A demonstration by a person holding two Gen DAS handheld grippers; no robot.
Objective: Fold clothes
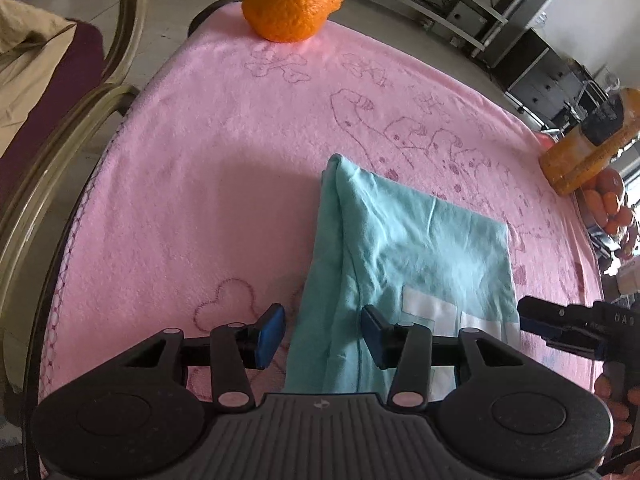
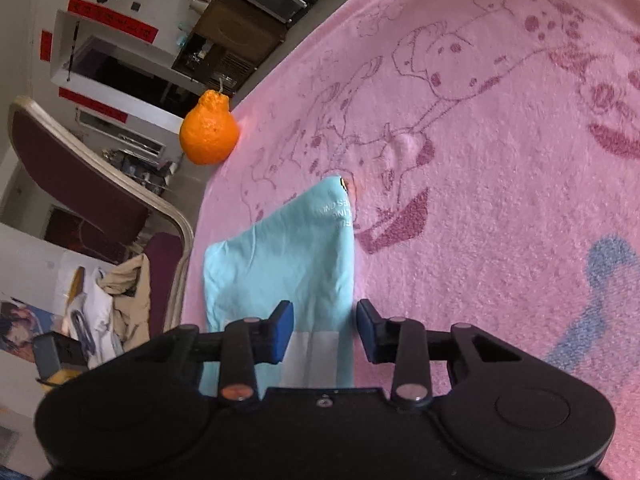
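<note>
A light blue garment [image 1: 404,248] lies folded into a narrow rectangle on a pink towel [image 1: 224,152]. White patches show at its near end. My left gripper [image 1: 323,334] is open and empty, its jaws straddling the garment's left near edge just above it. My right gripper [image 2: 324,330] is open and empty, over the garment's [image 2: 288,264] right near edge. The right gripper also shows in the left wrist view [image 1: 532,320] at the garment's right side.
A big orange citrus fruit [image 1: 292,4] sits at the towel's far edge, also in the right wrist view [image 2: 209,130]. An orange juice bottle [image 1: 588,144] and small oranges [image 1: 608,200] stand at the right. A chair [image 1: 60,128] stands left of the table.
</note>
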